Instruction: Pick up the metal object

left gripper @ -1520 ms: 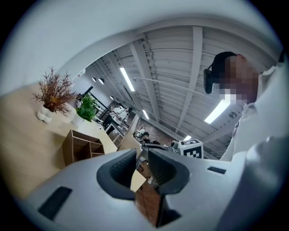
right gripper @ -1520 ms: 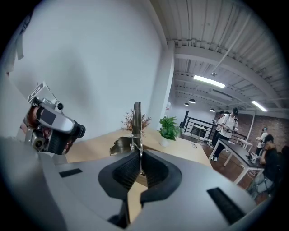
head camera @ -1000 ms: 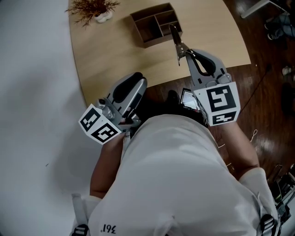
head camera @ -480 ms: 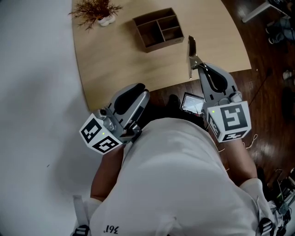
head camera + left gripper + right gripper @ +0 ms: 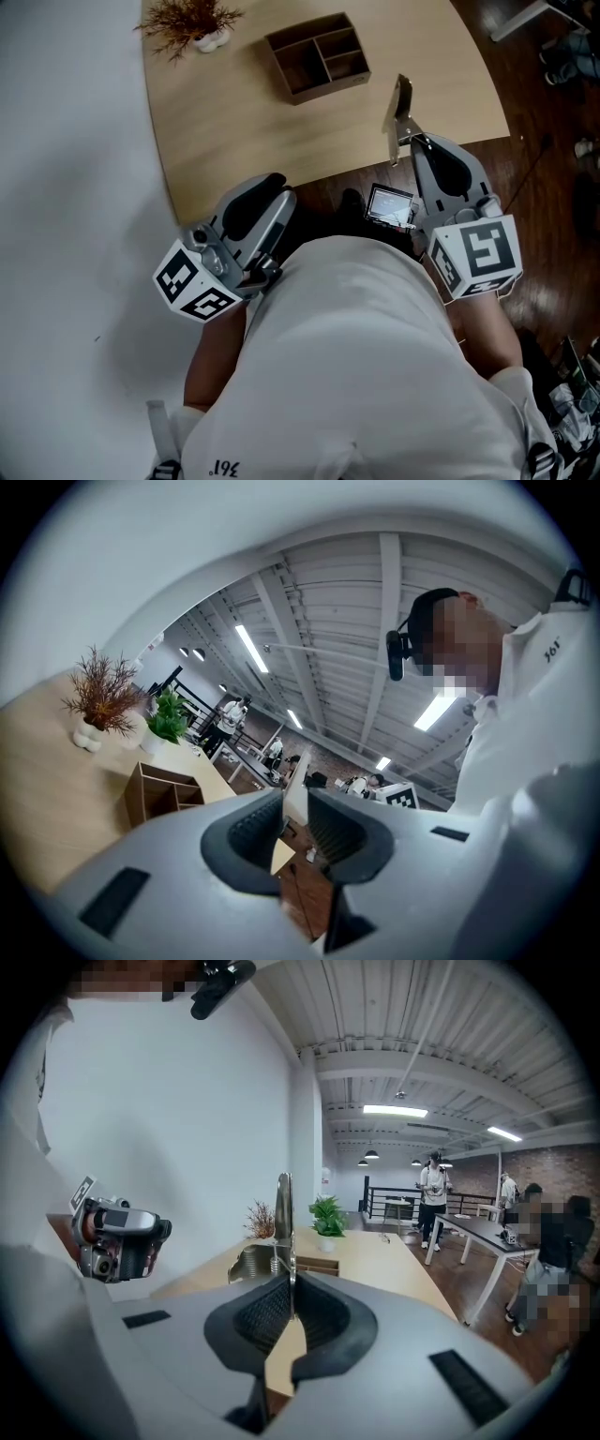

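Drawn back from the wooden organizer box [image 5: 319, 53], where it hovered a second ago, the right gripper [image 5: 410, 141] now sits closer to the person and farther toward 3 o'clock, over the near edge of the worktop [image 5: 234, 122]. Nearest, the left gripper [image 5: 272, 187] hangs off the worktop at 9 o'clock from the person's chest. In its own view the left gripper [image 5: 295, 822] has its jaws a narrow gap apart, with nothing between them. A small screen [image 5: 389, 204] lies low between the two grippers.

The right gripper is clamped on the metal object [image 5: 401, 98], which sticks out from the jaws toward 12 o'clock, above the light wood. In the right gripper view [image 5: 289, 1297] the metal object [image 5: 283, 1232] stands as a thin upright blade pinched between the pads, with a spring and a curved leaf at its 9 o'clock side.

Farther off, the organizer box rests at 10 o'clock from the metal object, well apart from it. A dried plant [image 5: 187, 19] stands at the far left corner.
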A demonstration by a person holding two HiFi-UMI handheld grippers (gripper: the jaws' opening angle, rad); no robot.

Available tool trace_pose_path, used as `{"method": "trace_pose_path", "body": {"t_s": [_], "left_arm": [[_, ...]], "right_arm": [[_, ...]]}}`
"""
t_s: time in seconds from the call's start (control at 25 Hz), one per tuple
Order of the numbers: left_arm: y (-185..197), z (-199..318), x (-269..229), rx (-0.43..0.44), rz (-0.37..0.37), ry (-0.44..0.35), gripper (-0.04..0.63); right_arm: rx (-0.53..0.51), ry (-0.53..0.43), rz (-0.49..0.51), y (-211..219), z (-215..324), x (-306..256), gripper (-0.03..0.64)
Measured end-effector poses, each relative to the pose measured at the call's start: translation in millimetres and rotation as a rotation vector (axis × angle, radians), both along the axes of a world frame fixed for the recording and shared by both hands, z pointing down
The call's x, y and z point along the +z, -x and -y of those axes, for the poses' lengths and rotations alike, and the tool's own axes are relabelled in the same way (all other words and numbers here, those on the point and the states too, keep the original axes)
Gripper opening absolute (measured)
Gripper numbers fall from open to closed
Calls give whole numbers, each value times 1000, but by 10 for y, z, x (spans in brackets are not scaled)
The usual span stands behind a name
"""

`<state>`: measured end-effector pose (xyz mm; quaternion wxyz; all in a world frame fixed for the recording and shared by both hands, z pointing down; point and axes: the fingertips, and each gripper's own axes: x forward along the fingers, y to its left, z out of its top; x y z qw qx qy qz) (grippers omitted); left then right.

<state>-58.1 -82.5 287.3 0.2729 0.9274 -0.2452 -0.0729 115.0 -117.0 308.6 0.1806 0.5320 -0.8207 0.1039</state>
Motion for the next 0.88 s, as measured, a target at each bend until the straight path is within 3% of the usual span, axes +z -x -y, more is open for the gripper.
{"method": "trace_pose_path", "body": {"t_s": [0.88], "left_arm": [[31,-4,7,-10,13,-2,60]], "right_arm": [[-10,3,13,-10,49,-36,6]]}}
